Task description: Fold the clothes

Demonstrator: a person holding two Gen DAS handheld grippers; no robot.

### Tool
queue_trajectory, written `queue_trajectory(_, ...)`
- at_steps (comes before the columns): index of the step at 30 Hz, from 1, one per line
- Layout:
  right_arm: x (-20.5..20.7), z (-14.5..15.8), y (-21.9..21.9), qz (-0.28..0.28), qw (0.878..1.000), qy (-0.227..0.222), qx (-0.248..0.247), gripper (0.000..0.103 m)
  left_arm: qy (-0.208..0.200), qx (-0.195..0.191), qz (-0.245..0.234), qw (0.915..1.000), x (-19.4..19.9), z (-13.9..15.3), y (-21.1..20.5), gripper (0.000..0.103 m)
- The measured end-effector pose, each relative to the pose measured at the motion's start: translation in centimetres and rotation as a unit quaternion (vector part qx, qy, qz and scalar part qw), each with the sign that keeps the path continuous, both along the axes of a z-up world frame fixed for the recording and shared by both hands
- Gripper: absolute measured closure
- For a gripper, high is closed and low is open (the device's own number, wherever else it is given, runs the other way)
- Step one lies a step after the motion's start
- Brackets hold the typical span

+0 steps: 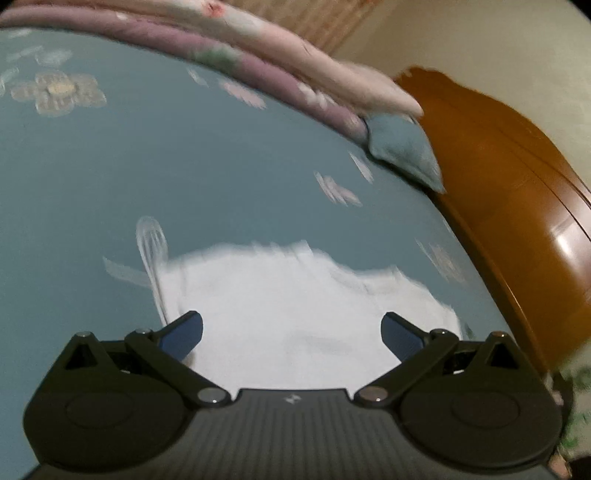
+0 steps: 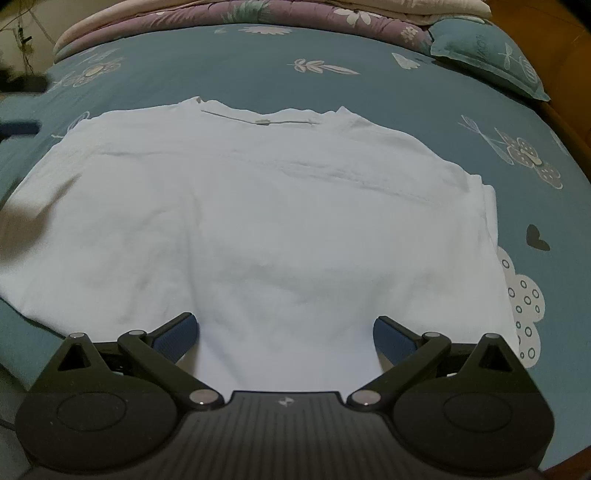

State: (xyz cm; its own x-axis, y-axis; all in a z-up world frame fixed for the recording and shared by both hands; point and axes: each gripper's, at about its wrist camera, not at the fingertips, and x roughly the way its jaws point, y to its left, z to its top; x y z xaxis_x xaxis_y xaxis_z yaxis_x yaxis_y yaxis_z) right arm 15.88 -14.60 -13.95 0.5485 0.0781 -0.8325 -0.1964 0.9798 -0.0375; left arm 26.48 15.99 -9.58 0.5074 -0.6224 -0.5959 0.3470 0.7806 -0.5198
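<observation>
A white shirt (image 2: pixel 258 206) is laid flat on a teal bedspread (image 2: pixel 258 62), seen most clearly from the right wrist view. Its collar edge, with a thin dark line and a small tag, is turned toward the far side of the bed, and the near hem runs under the camera. The cloth is spread wide, with only shallow creases across the chest. Along the right edge a doubled layer can be made out, which may be a sleeve tucked in, though this cannot be told for certain. No clear fold of the body is visible, so the folding is judged to be at or near its start: the garment is laid out and smoothed, while most of the folds are left to be made.

The right gripper (image 2: pixel 286 336) is held low over the near hem, its jaws spread wide apart with nothing between them. The left gripper (image 1: pixel 291 332) is likewise wide apart and empty; it is seen over the white cloth (image 1: pixel 295 302) near an edge, but that view is smeared by motion blur, so which part of the shirt lies beneath it cannot be told.

Beyond the shirt, a small teal pillow (image 2: pixel 491 59) lies at the far right corner, beside a folded purple quilt (image 2: pixel 295 18) along the far side. A wooden bed frame (image 1: pixel 517 206) borders the bedspread on the right in the left wrist view.
</observation>
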Motion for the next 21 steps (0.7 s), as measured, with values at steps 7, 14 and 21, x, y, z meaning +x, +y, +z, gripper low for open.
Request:
queue_trajectory(7,-1.4,1.6,-0.3,0.002,1.000,-0.026,0.003,0.000,0.024,0.089,0.006,0.9957,-5.7,-2.5,-1.5,0.001)
queue_trajectory(14,-1.7,3.0,-2.7,-0.002,0.997,-0.059,0.044,0.000,-0.028,0.058,0.022,0.9977,-8.5,0.6,-2.2,0.001)
queue_trajectory(21,1.2,2.0,-7.0,-0.055,0.986,-0.067,0.143,0.000,-0.047,0.077,-0.015,0.9958,-8.6,0.7,-5.3,0.001)
